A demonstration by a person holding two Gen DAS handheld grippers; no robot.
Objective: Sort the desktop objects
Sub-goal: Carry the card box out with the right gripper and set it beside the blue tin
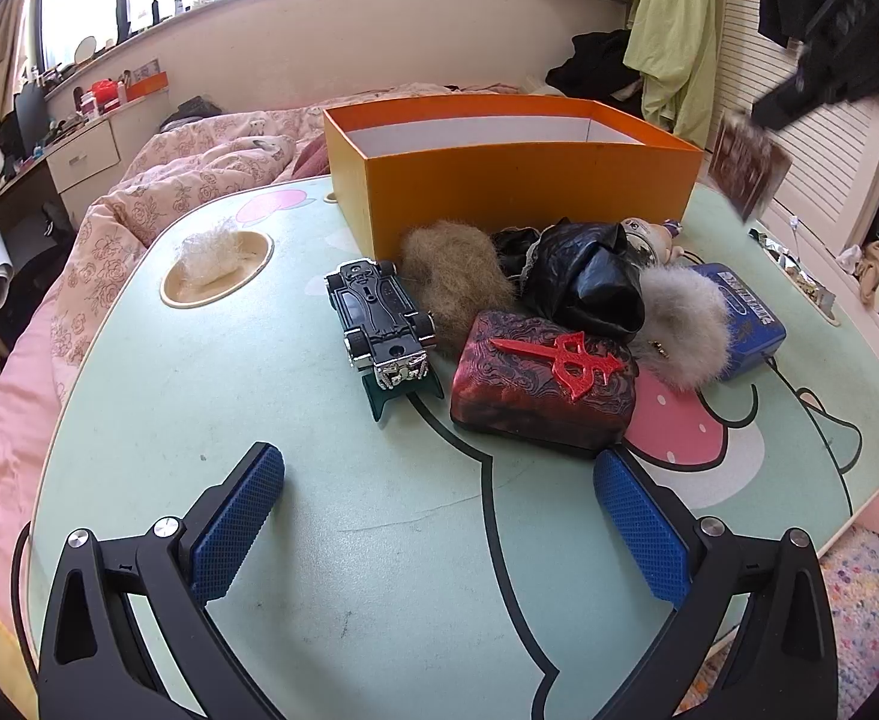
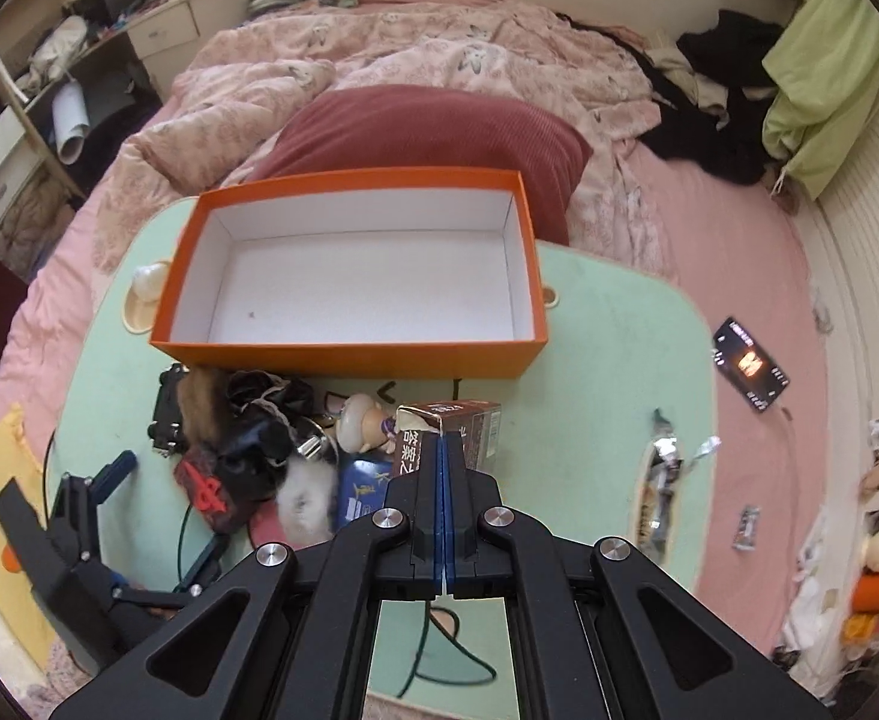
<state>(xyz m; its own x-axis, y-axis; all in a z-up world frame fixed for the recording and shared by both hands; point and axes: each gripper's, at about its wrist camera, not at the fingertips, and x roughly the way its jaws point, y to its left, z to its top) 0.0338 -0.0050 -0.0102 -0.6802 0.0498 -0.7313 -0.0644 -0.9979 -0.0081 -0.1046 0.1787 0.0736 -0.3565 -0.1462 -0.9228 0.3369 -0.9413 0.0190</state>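
An empty orange box (image 1: pixel 517 180) (image 2: pixel 349 354) with a white inside stands at the far side of the green table (image 1: pixel 331 540). In front of it lie a black toy car (image 1: pixel 379 318), a brown fur ball (image 1: pixel 454 285), a crumpled black bag (image 1: pixel 583 276), a dark red block (image 1: pixel 544 384) with a red symbol, a grey fur pompom (image 1: pixel 685 324), a blue tin (image 1: pixel 745 318) and a small doll (image 2: pixel 361 420). My left gripper (image 1: pixel 439 486) hovers open near the front of the pile. My right gripper (image 2: pixel 444 444) is shut on a thin brown booklet (image 2: pixel 457 429) (image 1: pixel 745 171), lifted above the table's right side.
A round cup recess (image 1: pixel 217 267) holds a pale fluffy wad. Crumpled silver wrappers (image 2: pixel 664 468) lie at the table's right edge. The table sits on a bed with a pink quilt (image 2: pixel 439 60) and a dark red pillow (image 2: pixel 433 132). A phone (image 2: pixel 751 366) lies on the sheet.
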